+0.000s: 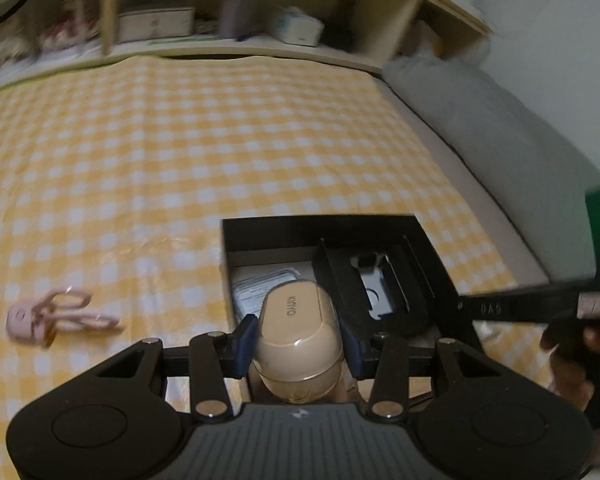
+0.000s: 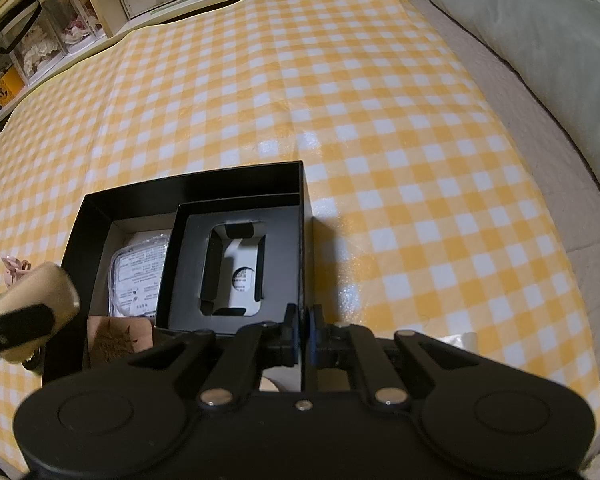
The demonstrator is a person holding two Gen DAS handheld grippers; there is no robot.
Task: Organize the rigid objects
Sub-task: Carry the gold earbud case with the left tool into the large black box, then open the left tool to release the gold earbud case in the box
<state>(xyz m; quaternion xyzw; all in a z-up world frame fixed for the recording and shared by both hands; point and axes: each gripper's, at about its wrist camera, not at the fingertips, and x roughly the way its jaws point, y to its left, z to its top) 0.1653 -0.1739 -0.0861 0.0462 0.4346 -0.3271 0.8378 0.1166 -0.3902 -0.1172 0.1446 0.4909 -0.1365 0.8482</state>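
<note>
Beige and glossy, the rounded plastic case (image 1: 298,344) sits pinched between the blue pads of my left claw (image 1: 299,346), low in the middle of the left wrist view, hovering at the near edge of the open black box (image 1: 260,226). That box rests on a yellow-checked cloth (image 1: 180,140) spread over what looks like a bed. My right claw (image 2: 303,334) is closed down narrow on the box's right wall, at the bottom centre of the right wrist view.

Inside, a black insert (image 2: 188,264) with a cut-out fills the right half; a clear packet (image 2: 140,280) lies in the left half. I judge the case could slip, since its smooth curved sides give the pads little to bite. It could also land on the insert's rim and tip out. A pink toy (image 1: 56,316) lies at the left edge, well apart.
</note>
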